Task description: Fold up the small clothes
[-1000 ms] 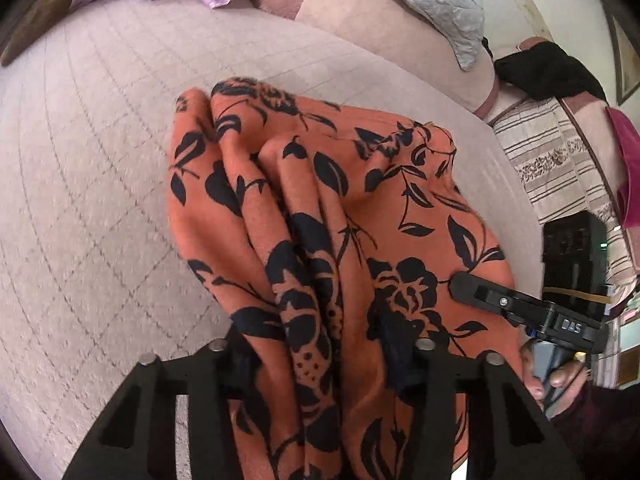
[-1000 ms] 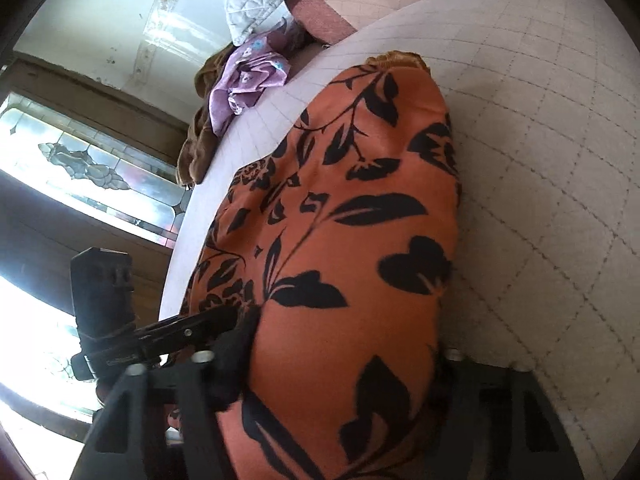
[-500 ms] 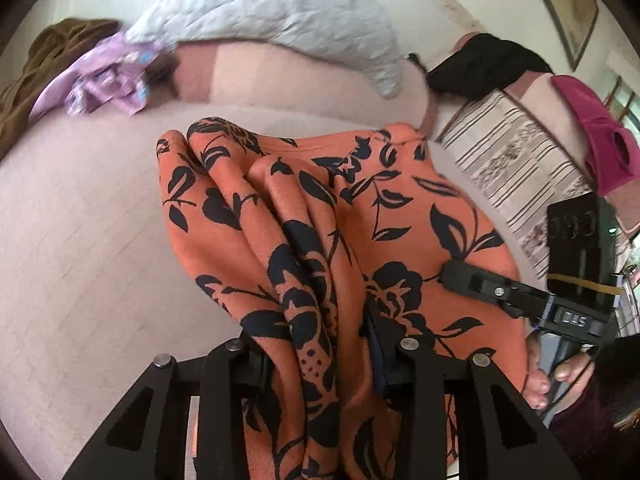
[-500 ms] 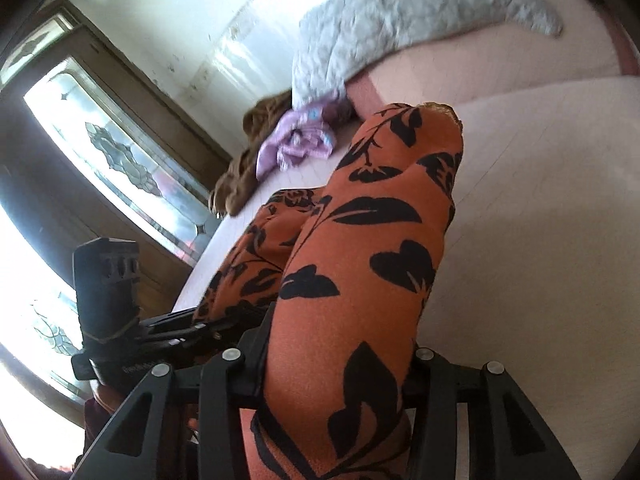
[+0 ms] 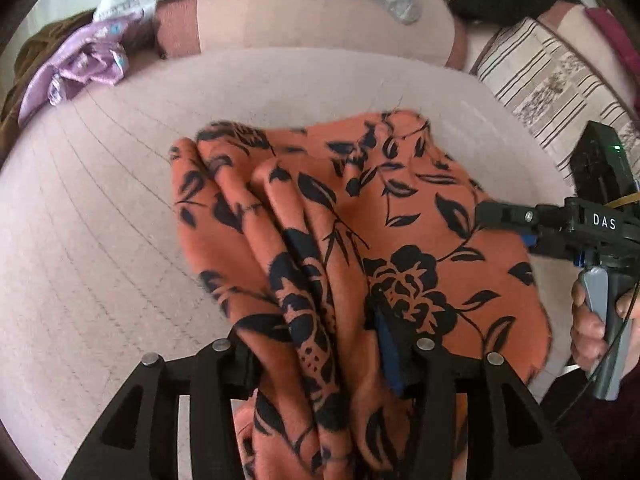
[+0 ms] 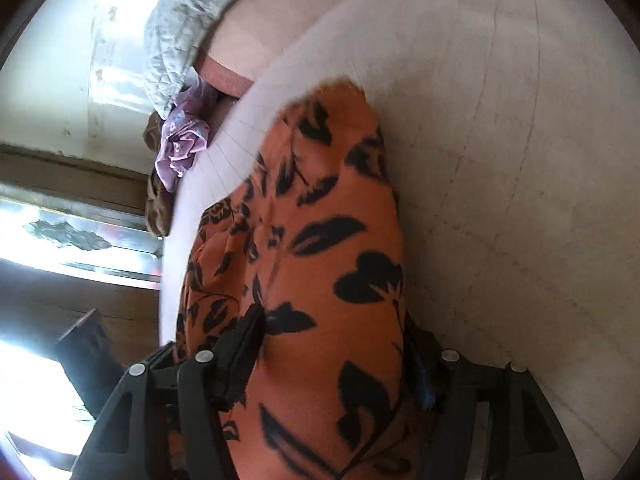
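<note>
The left hand-held gripper (image 5: 320, 360) and right hand-held gripper (image 6: 336, 344) both have orange floral cloth (image 5: 360, 216) bunched between opening jaws, above the bed (image 5: 100, 240).

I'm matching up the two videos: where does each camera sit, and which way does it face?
Left wrist: on the left gripper, looking down over the orange floral cloth toward the pillows; right gripper and hand show.
Right wrist: on the right gripper, facing the bed and window.
Shared: cloth, purple garment.
</note>
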